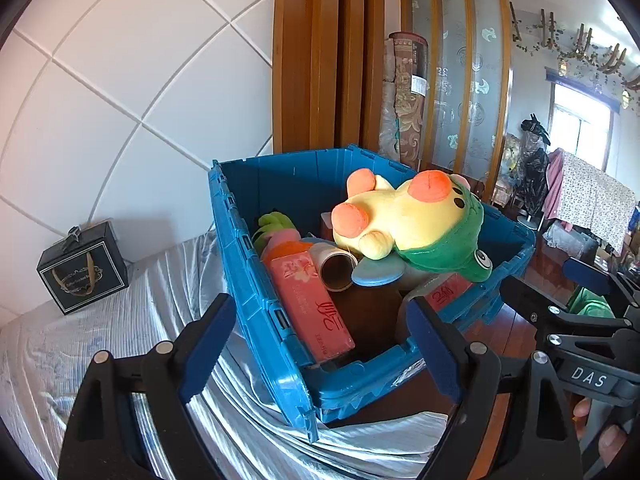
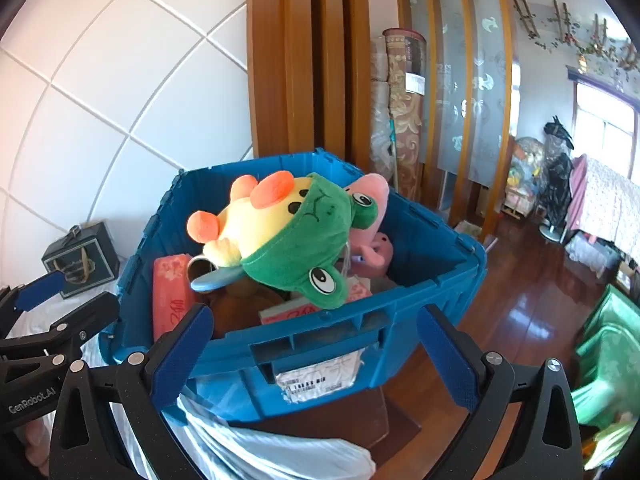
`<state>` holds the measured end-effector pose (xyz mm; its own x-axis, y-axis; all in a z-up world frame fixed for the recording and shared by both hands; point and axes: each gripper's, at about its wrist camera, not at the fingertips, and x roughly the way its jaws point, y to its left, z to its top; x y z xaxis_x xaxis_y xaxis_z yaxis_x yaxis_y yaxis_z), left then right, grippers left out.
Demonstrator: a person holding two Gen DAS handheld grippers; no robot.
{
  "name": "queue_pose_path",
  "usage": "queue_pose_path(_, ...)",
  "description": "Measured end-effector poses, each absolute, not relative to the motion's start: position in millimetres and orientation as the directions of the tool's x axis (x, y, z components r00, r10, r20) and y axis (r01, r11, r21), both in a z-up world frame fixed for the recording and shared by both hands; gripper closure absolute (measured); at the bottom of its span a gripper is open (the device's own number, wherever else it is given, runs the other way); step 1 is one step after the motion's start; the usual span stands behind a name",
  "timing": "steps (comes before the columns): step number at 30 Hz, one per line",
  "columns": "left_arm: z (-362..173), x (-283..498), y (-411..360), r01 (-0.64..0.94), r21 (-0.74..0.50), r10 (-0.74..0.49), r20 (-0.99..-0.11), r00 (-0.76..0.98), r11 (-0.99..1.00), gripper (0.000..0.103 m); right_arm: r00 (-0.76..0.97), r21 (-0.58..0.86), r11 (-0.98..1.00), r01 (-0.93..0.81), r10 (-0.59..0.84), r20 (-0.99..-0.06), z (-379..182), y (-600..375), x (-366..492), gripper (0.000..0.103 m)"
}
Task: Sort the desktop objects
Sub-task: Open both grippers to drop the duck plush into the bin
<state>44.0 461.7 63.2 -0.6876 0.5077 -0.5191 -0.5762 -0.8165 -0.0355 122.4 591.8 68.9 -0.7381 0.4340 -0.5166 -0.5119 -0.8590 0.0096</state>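
Observation:
A blue plastic crate [image 1: 276,320] [image 2: 420,312] stands at the table's edge. A yellow plush duck in a green frog hood [image 1: 416,224] [image 2: 288,236] lies on top of its contents. Below it are red tissue packs [image 1: 316,304] [image 2: 170,300], a cardboard tube [image 1: 338,270], a blue disc [image 1: 378,274] and a pink plush [image 2: 370,236]. My left gripper [image 1: 320,344] is open and empty just in front of the crate's near corner. My right gripper [image 2: 316,352] is open and empty in front of the crate's labelled end wall.
A black gift box [image 1: 82,268] [image 2: 82,258] stands on the white cloth-covered table [image 1: 100,340] by the tiled wall. Wooden partition posts [image 1: 316,60] rise behind the crate. A wood floor [image 2: 520,300] and a green plastic chair [image 2: 608,360] lie to the right.

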Motion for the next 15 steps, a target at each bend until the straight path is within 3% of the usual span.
queue_pose_path(15,65.5,44.5,468.5,-0.586,-0.024,0.516,-0.503,-0.693,-0.810,0.016,-0.732,0.012,-0.855,-0.519,0.437,-0.523,68.1,594.6,119.4,0.000)
